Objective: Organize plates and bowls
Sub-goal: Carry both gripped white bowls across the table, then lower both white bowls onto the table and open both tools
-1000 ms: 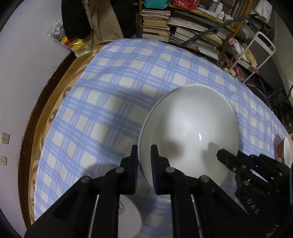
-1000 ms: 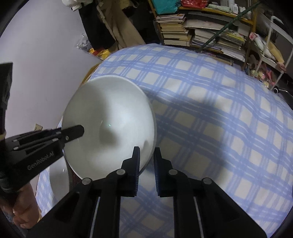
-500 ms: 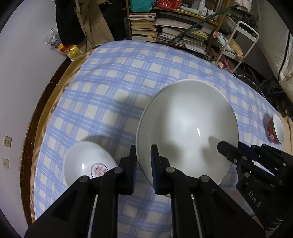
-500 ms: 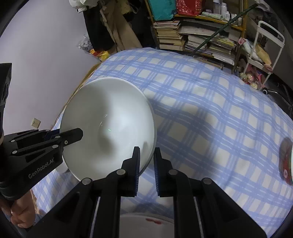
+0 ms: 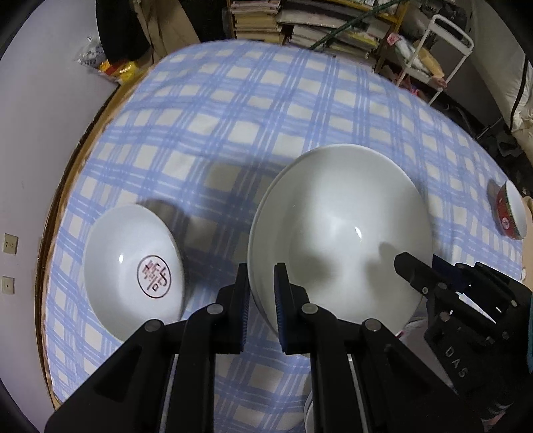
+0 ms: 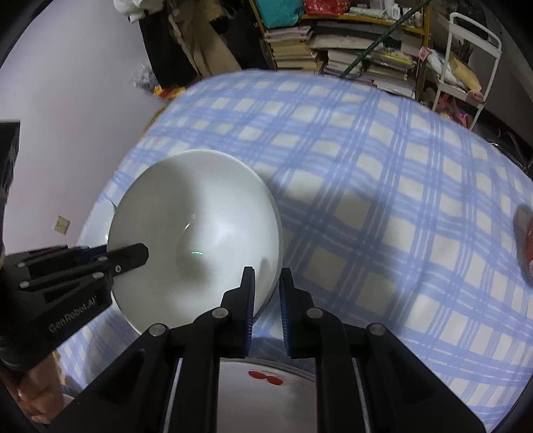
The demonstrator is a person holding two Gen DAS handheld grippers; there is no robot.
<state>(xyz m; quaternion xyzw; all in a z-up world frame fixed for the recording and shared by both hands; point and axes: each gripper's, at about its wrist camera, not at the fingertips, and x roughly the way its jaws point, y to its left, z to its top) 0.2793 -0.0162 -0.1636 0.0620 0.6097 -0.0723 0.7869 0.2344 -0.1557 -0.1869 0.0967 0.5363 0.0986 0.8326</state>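
Note:
A large white bowl (image 5: 339,233) hangs above the blue checked tablecloth (image 5: 266,116), carried by both grippers. My left gripper (image 5: 261,276) is shut on its left rim; the right gripper (image 5: 408,268) shows at the far side. In the right wrist view the same bowl (image 6: 196,233) has my right gripper (image 6: 266,279) shut on its right rim, and the left gripper (image 6: 133,254) reaches in over the opposite rim. A smaller white bowl with a red emblem (image 5: 133,273) rests on the cloth to the left. Below the right gripper lies a white plate with a red mark (image 6: 266,383).
A small red-patterned bowl (image 5: 509,213) stands near the table's right edge. Bookshelves (image 5: 316,23) and a white cart (image 5: 443,50) lie beyond the far edge, a wall to the left. A person's hand (image 6: 33,399) grips the left tool.
Both grippers have carried the large bowl back across the table. The emblem bowl, the red-patterned bowl and the marked plate have come into view.

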